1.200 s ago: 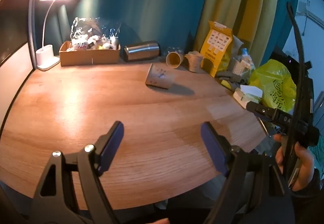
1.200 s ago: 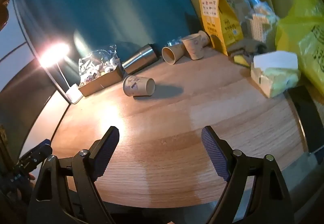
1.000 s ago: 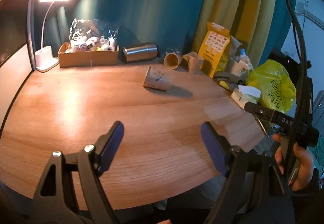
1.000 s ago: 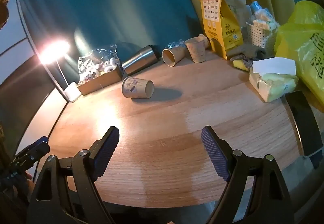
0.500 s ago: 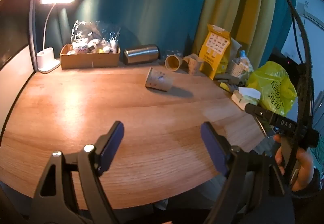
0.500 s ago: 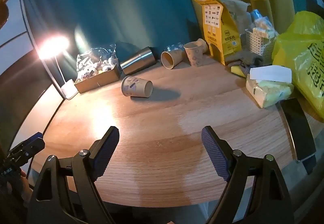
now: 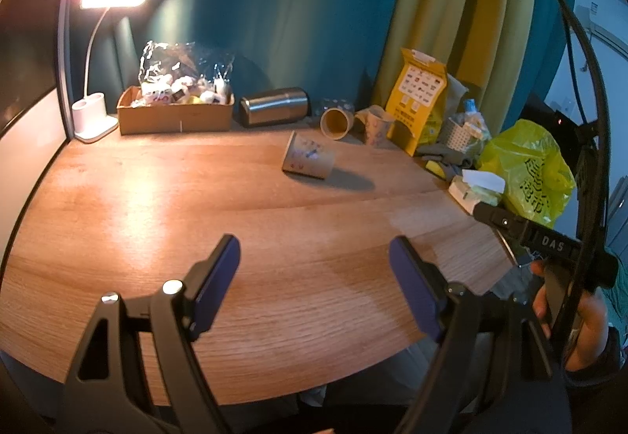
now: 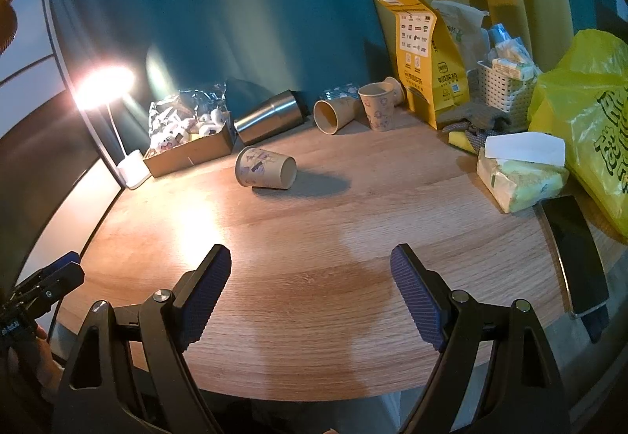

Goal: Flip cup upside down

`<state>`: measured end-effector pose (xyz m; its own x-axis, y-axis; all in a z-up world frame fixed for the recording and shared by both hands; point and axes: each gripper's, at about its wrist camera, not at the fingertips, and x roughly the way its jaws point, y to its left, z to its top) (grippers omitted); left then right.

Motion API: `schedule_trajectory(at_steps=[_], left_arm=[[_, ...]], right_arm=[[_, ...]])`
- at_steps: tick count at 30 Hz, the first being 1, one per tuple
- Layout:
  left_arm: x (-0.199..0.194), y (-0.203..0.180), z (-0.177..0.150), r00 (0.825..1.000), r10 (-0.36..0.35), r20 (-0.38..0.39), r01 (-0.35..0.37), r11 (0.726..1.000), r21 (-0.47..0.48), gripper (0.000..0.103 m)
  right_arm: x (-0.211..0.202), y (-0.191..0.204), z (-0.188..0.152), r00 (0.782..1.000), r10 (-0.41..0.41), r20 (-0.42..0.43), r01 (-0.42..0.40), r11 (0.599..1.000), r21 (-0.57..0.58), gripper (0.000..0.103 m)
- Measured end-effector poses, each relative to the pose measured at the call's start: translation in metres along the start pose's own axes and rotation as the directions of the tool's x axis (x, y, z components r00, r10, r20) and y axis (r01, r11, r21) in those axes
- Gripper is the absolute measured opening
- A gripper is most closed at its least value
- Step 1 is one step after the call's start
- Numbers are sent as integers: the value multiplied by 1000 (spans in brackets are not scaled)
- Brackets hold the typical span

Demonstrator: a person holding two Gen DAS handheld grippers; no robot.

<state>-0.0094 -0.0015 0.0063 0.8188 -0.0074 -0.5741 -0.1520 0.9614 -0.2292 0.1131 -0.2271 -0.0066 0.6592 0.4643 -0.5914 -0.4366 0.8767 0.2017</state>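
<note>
A printed paper cup (image 7: 308,156) lies on its side on the wooden table (image 7: 176,206), toward the back middle; in the right wrist view (image 8: 266,168) its mouth faces right. My left gripper (image 7: 314,277) is open and empty over the table's front part, well short of the cup. My right gripper (image 8: 310,277) is open and empty, also near the front edge. The right gripper's body shows at the right of the left wrist view (image 7: 541,237); the left gripper shows at the far left of the right wrist view (image 8: 43,288).
At the back stand a lit desk lamp (image 7: 94,112), a cardboard box of packets (image 7: 174,112), a steel tumbler on its side (image 7: 274,106), two more paper cups (image 8: 353,110), a yellow carton (image 8: 428,61), a basket (image 8: 506,84), a yellow bag (image 8: 588,100), tissues (image 8: 522,171) and a phone (image 8: 577,257).
Both grippers have drawn back a little from the table, so the cup and clutter look slightly farther away. Both stay open. The cup has not moved.
</note>
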Motion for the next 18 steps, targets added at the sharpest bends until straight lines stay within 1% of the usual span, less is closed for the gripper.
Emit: schedule_trajectory(at_steps=[18], left_arm=[[3,-3,3,1000,4,-7,-4,1000,10,80]], right_arm=[[1,-1,-1,1000,-7,1,7,1000,-2,86]])
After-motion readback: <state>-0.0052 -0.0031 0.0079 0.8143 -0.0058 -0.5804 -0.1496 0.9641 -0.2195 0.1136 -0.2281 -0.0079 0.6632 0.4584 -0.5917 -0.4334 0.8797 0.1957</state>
